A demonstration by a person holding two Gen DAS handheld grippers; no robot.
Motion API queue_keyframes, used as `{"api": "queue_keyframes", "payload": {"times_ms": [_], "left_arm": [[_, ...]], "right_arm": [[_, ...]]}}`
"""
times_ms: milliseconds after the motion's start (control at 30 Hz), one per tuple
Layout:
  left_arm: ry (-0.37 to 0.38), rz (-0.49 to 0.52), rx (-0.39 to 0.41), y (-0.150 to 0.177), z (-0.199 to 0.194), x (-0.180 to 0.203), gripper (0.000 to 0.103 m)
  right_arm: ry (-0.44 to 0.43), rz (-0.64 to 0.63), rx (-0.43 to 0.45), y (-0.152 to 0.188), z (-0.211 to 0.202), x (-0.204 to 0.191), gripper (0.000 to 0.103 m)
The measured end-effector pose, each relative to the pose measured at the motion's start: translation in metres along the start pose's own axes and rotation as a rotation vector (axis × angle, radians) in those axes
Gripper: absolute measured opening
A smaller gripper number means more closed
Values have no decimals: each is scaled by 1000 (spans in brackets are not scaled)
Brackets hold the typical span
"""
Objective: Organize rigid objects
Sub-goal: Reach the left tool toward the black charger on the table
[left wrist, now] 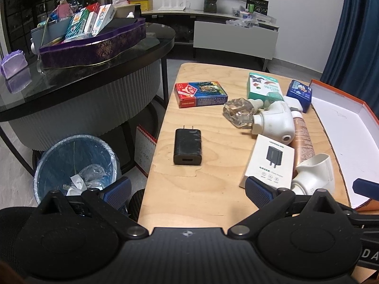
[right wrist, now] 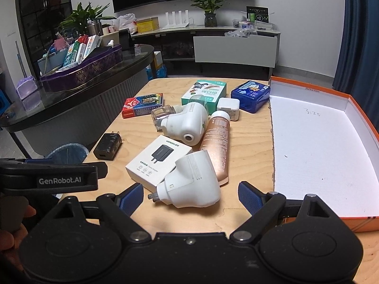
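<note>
Here, a light wooden table (right wrist: 248,156) is filling the middle of both views, carrying everything that is to be sorted. At its three o'clock side an orange-walled box lid (right wrist: 315,146) is lying open with its white floor facing up, its long edge running just beside the clutter.

At the centre of the table a white UGREEN charger box (right wrist: 158,161) is lying flat, and at its twelve o'clock a white plug-in vaporizer (right wrist: 187,125) with a clear bottle is resting on its side, touching a copper-coloured tube (right wrist: 216,146) at its three o'clock. A second white plug-in unit (right wrist: 191,187) is lying at six o'clock of the charger box, overlapping its near corner and sitting between the fingertips of the right gripper (right wrist: 190,200), whose jaws are standing wide apart and touching nothing.

Toward twelve o'clock a green-and-white box (right wrist: 208,91), a blue box (right wrist: 251,95) and a small white adapter (right wrist: 228,108) are sitting close together. At ten o'clock a red-and-blue card box (left wrist: 200,94) is lying apart from the pile, and below it a black charger (left wrist: 187,149) is lying alone, prongs pointing away.

The left gripper (left wrist: 188,193) is hovering over the near table edge, jaws spread, holding nothing.
</note>
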State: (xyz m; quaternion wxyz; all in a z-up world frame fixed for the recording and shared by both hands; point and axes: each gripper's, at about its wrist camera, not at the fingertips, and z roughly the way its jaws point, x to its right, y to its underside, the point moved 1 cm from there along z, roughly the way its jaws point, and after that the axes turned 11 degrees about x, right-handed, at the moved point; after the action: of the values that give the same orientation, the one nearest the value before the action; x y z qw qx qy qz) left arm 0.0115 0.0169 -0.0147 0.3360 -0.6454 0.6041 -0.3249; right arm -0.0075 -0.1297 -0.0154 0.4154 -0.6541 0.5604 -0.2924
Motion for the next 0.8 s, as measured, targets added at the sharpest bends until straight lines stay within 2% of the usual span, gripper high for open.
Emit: {"api": "queue_keyframes", "payload": {"times_ms": [300, 500, 800], "left_arm": [[-11, 3, 4, -1, 3, -1, 103], [-13, 3, 10, 0, 5, -3, 103], [-15, -22, -14, 0, 15, -8, 103]], "right_arm": [[-4, -1, -1, 0, 0, 0, 102], [-6, 3, -32, 0, 2, -1, 102], [-8, 8, -38, 1, 4, -1, 102]]}}
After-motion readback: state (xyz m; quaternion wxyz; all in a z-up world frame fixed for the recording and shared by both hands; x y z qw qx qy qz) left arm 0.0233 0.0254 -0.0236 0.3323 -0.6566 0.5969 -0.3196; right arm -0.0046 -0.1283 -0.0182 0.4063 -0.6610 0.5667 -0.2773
